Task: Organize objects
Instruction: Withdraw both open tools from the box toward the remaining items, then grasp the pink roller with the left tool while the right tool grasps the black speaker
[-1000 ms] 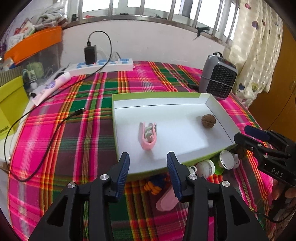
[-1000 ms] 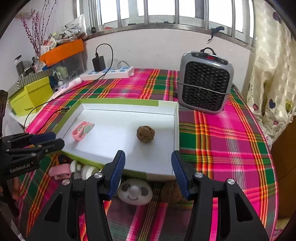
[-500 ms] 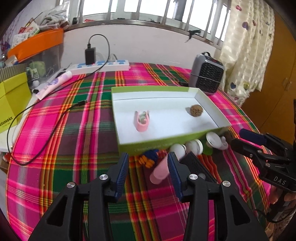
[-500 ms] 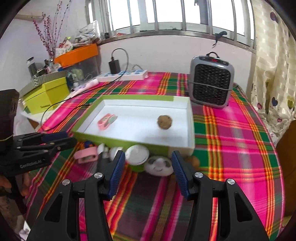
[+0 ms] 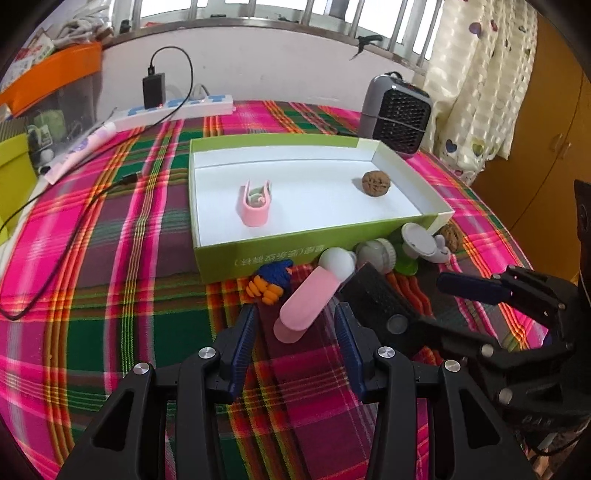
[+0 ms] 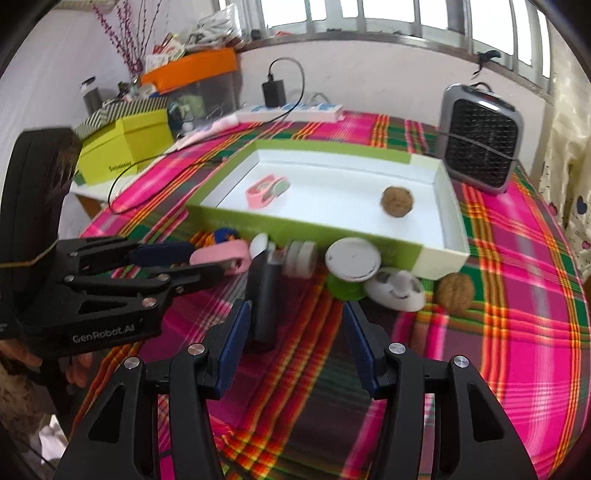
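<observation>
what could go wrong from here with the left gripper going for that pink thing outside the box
1. The pink case lies at an angle to the open left gripper, so closing could skid it away.
2. The black block and white ball touch it; a grab may drag them along.
3. The right gripper hovers close by, and the two could bump.

Daylit barred window (image 5: 280, 11) above white wall (image 5: 277, 70); plaid-clothed table (image 5: 110, 258).
</observation>
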{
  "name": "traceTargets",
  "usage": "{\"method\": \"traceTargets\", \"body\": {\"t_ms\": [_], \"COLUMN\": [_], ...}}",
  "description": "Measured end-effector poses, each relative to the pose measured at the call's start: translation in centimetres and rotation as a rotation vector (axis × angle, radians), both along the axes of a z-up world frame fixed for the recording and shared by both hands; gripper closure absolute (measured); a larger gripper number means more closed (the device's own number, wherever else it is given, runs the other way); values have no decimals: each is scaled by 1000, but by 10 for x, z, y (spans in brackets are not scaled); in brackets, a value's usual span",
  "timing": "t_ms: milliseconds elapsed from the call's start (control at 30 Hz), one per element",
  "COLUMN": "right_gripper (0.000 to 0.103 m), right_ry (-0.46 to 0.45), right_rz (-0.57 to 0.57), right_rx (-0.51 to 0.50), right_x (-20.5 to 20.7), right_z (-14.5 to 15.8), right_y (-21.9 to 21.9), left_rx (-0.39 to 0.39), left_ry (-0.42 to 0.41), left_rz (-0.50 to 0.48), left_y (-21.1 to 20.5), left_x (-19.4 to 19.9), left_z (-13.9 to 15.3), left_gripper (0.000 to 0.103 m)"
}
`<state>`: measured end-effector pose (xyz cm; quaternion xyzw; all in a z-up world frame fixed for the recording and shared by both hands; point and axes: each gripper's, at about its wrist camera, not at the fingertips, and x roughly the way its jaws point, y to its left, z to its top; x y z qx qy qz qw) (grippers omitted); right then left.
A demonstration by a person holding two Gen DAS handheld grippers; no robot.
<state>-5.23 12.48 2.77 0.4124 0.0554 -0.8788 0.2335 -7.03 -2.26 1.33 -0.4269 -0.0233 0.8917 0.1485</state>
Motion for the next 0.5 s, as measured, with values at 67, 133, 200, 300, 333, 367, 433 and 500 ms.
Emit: {"method": "traceTargets", "body": {"t_ms": [67,133,200,300,333,367,433,500], "right_gripper": [50,50,50,50,50,50,50,56], "right_ry": [-6,-15,-22,-24,-25,-26,-20,-9], "right_rz": [9,16,18,22,21,22,25,33], "right_rx": [3,4,16,29,31,32,44,53], "right_x": [0,0,-2,-3,-3,-3,-3,-1], "right_z": [-3,-6,-9,-13,-14,-15,-15,-15], "right_y": [-4,-7,-11,-16,-17,-18,-20,-21], "left_rx": [-5,-2,0,6,4,5,5,0], "left_ry": [8,6,3,-1,-3,-2,-1,1], "left_rz": [-5,-9,-7,-3,-1,-3,-8,-18], "left_y": [1,1,-1,-3,-4,-4,-3,-2], "left_x": [1,1,0,0,-1,-1,-1,-2], "left_z": [1,0,-1,-1,-2,-2,-2,-2], "left_gripper": [61,61,61,61,61,61,61,61]}}
